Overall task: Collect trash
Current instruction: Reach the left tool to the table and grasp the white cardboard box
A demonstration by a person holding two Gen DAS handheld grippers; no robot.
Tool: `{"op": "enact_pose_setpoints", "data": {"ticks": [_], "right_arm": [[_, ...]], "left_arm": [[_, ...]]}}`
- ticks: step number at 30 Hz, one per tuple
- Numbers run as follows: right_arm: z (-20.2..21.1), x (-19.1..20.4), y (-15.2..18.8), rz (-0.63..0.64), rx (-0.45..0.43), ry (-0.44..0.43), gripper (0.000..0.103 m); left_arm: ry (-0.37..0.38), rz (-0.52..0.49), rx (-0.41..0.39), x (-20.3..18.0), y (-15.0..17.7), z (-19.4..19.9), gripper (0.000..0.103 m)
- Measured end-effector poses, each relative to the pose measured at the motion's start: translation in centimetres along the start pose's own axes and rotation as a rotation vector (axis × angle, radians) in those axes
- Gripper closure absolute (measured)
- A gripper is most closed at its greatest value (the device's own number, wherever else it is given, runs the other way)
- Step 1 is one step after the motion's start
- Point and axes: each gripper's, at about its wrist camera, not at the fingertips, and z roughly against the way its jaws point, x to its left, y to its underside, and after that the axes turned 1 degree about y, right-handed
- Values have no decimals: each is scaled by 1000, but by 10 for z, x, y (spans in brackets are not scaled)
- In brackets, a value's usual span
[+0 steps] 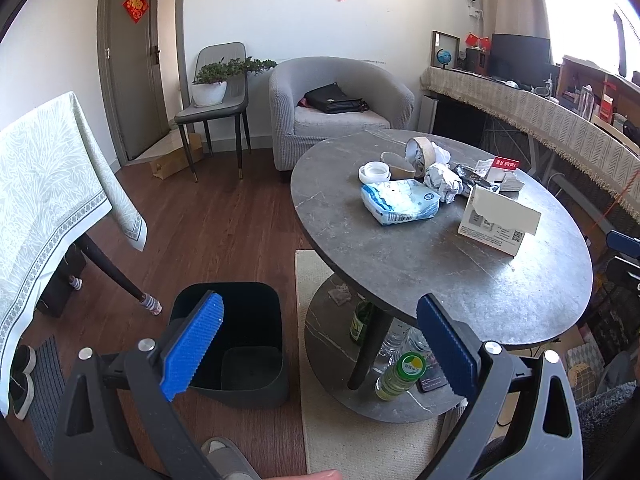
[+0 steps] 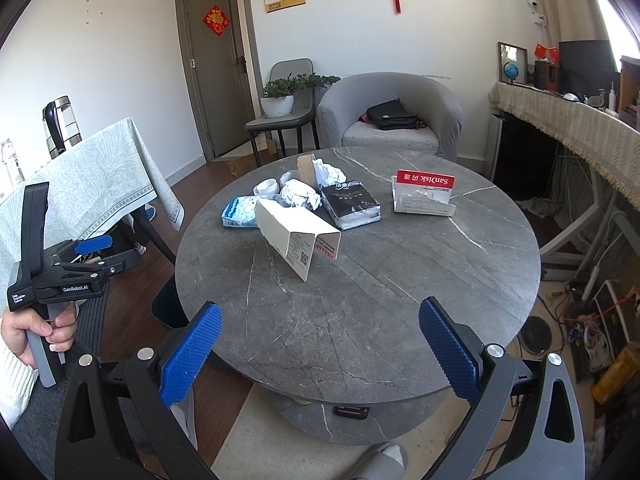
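Right now the trash sits in a loose cluster on the far half of the round tabletop [image 2: 360, 280], ahead of and slightly left of the right gripper [image 2: 320, 344], whose fingers [image 2: 192, 348] stand wide apart and hold nothing. Nearest to them is the torn white carton [image 2: 296, 240], lying with its long axis slanting from far left to near right, its open end facing the gripper; a straight reach forward across bare stone would meet it first. Behind it lie the crumpled paper [image 2: 300, 194], the black tissue pack [image 2: 351, 204] and the blue-white pack [image 2: 242, 212], touching or just beside one another, with the SanDisk card holder [image 2: 424, 196] apart to the right. The left gripper [image 1: 320, 352], also spread wide and empty, hovers off the tabletop's left edge, above the black bin [image 1: 236, 344] that stands on the floor just beside the tabletop. I judge the right gripper better placed for the pick, with the carry then running leftward over the rim to the bin; the near half of the tabletop is free for that sweep.
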Motion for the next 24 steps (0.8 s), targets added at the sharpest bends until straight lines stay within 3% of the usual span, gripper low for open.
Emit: {"op": "enact_pose_setpoints", "data": {"ticks": [7,15,20,24], "right_arm": [[9,-21,-5,-22,25,35,3],[5,-43,-47,-32,8,52,3],[-10,-53,-73,-44,11,36,3],[-26,-64,-87,-59,20,29,3]], "left_arm": [[42,-115,-26,-20,-11,6,4],[236,-157,-24,-50,-36,1,5],[452,-191,13,-75,-49,-20,5],[491,-219,15,-97,-56,-39,5]]}}
